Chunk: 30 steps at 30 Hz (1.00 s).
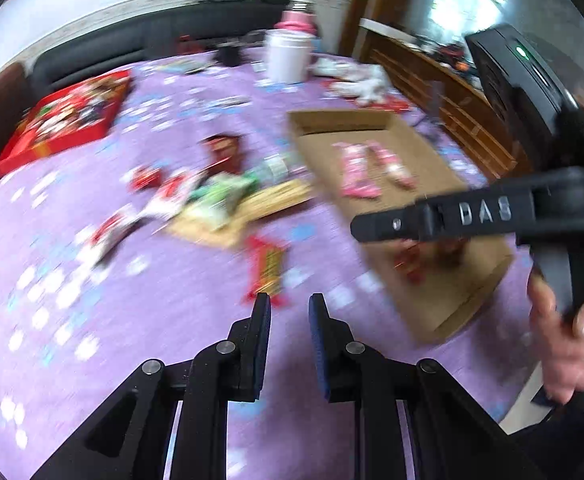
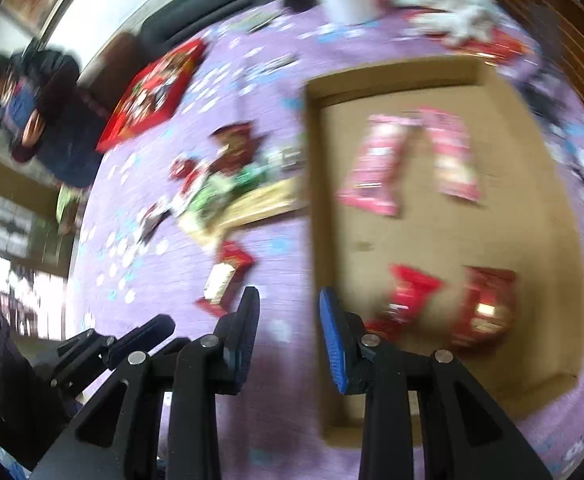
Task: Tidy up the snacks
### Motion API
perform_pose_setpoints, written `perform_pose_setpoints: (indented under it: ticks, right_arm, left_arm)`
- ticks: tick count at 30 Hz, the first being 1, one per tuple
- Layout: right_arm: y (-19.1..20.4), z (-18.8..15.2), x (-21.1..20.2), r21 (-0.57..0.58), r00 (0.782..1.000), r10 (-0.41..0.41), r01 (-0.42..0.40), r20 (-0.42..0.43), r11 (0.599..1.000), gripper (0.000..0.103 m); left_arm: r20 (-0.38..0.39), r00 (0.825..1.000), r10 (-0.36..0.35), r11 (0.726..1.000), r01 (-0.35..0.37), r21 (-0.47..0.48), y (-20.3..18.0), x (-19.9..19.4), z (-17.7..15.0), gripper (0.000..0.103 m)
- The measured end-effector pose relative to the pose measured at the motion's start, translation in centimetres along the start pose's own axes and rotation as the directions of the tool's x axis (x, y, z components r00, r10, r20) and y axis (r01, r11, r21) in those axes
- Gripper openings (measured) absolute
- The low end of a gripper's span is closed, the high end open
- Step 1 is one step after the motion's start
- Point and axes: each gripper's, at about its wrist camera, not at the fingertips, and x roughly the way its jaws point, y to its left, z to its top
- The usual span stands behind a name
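Note:
A flat cardboard box (image 1: 431, 168) (image 2: 371, 240) lies on the purple patterned cloth (image 1: 132, 300). It holds two pink packets (image 2: 375, 164) (image 1: 355, 176) and two red packets (image 2: 407, 296). A pile of loose snacks (image 1: 212, 196) (image 2: 220, 184) lies left of the box. Nearer to me lies a red and yellow packet (image 1: 268, 268) (image 2: 228, 276). My left gripper (image 1: 290, 300) hovers just short of that packet, shut with nothing in it. My right gripper (image 2: 290, 296) hangs over the box's left wall, its jaws a little apart and empty. Both views are blurred.
A red tray of sweets (image 1: 68, 120) (image 2: 156, 88) sits at the far left. A white tub (image 1: 288, 56) and crumpled white wrapping (image 1: 363, 80) stand at the back. A wooden cabinet (image 1: 451, 92) lines the right. A person (image 2: 52, 100) sits beyond the table.

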Motion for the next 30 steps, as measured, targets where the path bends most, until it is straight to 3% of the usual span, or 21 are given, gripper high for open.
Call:
perform_pose_setpoints:
  ticks: [7,14,22,30]
  right_arm:
    - [10.9,2.1,6.8,-0.203,0.992,0.005,-0.030,-0.124,0.979,0.030]
    - [20.8,5.8,12.0,-0.353,0.994,-0.043,0.005,-0.100,0.936,0.030]
    - [22.7,7.4,17.0,-0.388,0.987,-0.128,0.081,-0.097,0.918,0.030]
    - [23.0,6.2,17.2,-0.441,0.985,-0.155,0.105,-0.078,0.891,0.031]
  left_arm:
    - [0.062,0.991,0.120,0.981,-0.109,-0.159,6.7,-4.9,-5.3,0.020]
    - [0.067,0.972,0.226,0.931,-0.195,-0.309,11.8,-8.6,-10.7,0.020]
    - [0.049,0.952,0.302,0.873,-0.255,-0.417,15.6,-11.0,-14.3,0.020]
    - [0.042,0.950,0.310,0.857,-0.260,-0.445,16.3,-11.1,-14.9,0.020]
